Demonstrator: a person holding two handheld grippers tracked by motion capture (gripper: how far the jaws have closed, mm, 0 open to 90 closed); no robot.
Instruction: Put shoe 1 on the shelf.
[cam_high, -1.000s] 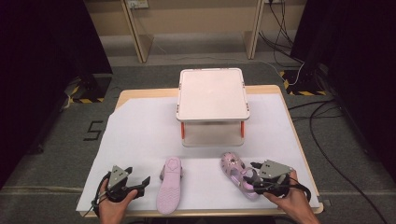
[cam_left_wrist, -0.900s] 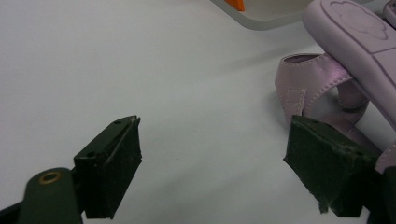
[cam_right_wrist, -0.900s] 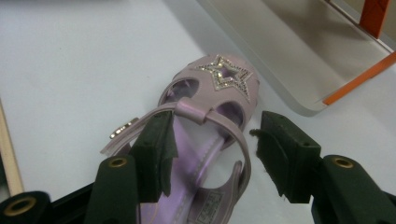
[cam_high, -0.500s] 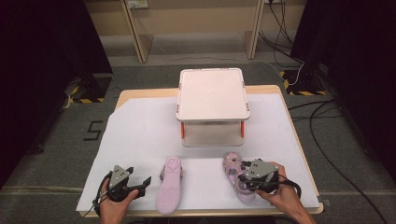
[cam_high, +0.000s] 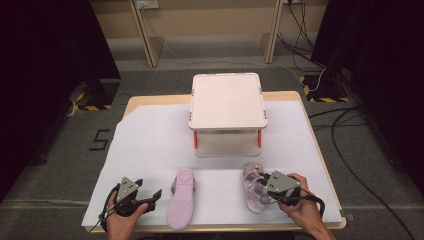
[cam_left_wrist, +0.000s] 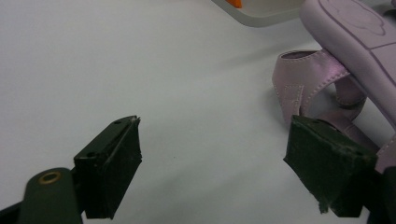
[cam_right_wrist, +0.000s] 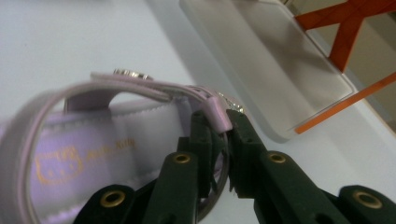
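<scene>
We are gripping the right sandal (cam_high: 254, 192) by its strap, the right gripper (cam_right_wrist: 219, 140) with fingers clenched on it; next we are likely lifting it toward the rack (cam_high: 228, 100), keeping the pinch firm. It is lying on the counter (cam_high: 150, 145) near the front edge, long axis running front to back, which end is the toe we cannot tell. The left gripper (cam_left_wrist: 210, 163) is waiting, fingers spread, beside the overturned sandal (cam_high: 181, 205).
</scene>
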